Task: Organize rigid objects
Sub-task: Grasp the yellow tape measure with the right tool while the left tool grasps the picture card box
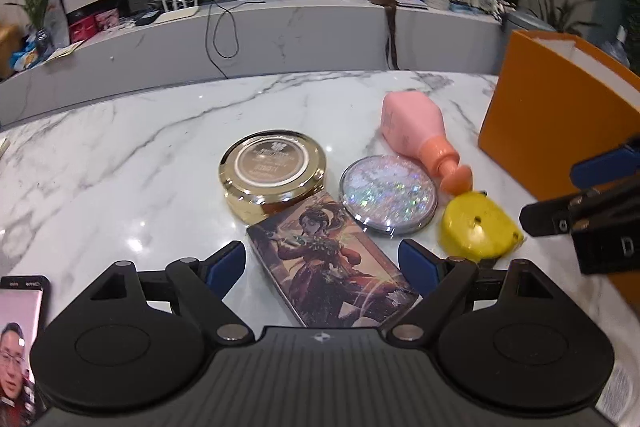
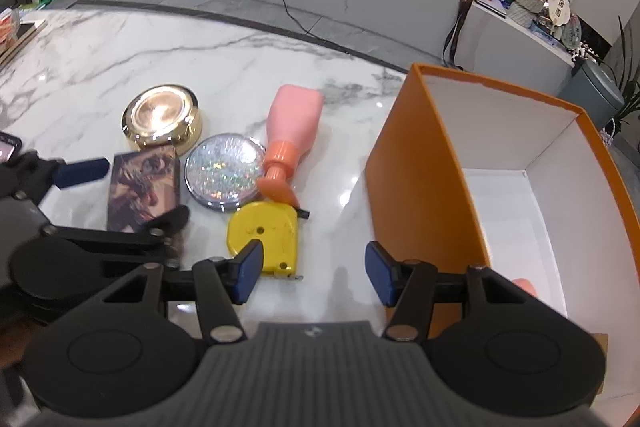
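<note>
My left gripper stands spread wide over the illustrated card box; the box lies flat on the marble table between my pads, neither pad touching it. My right gripper hangs partly open and empty above bare marble, beside the orange box. Gold tin, glitter compact, pink bottle on its side and yellow tape measure cluster just past the card box. Orange box stands open at the right.
</note>
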`<state>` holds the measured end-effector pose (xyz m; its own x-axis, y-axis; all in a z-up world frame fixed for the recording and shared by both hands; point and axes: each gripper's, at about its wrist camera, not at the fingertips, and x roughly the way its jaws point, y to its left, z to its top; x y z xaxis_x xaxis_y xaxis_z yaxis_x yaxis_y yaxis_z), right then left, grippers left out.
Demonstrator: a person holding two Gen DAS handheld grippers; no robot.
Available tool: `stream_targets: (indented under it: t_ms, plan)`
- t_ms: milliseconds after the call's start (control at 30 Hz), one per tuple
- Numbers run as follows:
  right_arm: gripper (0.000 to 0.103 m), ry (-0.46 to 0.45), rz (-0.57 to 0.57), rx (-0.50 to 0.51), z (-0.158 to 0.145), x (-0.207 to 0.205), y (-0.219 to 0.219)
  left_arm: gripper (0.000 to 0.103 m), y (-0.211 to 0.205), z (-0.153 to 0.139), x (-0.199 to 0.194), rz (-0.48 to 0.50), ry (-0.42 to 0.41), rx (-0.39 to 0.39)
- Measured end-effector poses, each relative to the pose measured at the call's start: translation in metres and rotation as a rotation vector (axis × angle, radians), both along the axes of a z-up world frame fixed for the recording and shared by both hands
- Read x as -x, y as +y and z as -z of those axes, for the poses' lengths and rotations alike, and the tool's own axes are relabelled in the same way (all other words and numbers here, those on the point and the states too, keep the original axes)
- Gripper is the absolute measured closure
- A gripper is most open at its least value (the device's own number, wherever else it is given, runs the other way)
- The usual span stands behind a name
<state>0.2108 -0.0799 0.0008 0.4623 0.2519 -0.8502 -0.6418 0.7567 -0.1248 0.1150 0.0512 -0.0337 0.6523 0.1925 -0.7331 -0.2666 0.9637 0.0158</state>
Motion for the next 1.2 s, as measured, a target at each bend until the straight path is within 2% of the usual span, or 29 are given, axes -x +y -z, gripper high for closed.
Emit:
stream_targets:
  t_ms: [167, 367, 633, 900, 1100, 1200]
  plan:
    - [0.044, 0.007, -0.017, 0.014, 0.007, -0.001, 0.003, 0.002, 0.012, 0.000, 0.007, 0.031, 0.011, 0.021]
    - [0.044, 0.010, -0.023, 0.015, 0.011, -0.001, 0.010, 0.002, 0.018, -0.001, 0.012, 0.055, 0.013, 0.009]
    - [0.041, 0.036, -0.034, 0.009, 0.026, -0.003, 0.025, 0.002, 0.015, 0.012, 0.008, 0.067, 0.031, 0.007]
    - [0.041, 0.081, -0.025, 0.008, 0.042, -0.011, 0.033, 0.015, 0.016, 0.014, 0.005, 0.120, 0.027, 0.002]
    - [0.041, 0.112, -0.008, -0.018, 0.045, -0.017, 0.034, 0.020, 0.019, 0.015, 0.005, 0.138, 0.018, 0.012]
    - [0.047, 0.129, -0.005, -0.031, 0.046, -0.018, 0.035, 0.021, 0.020, 0.014, 0.006, 0.140, 0.020, 0.014]
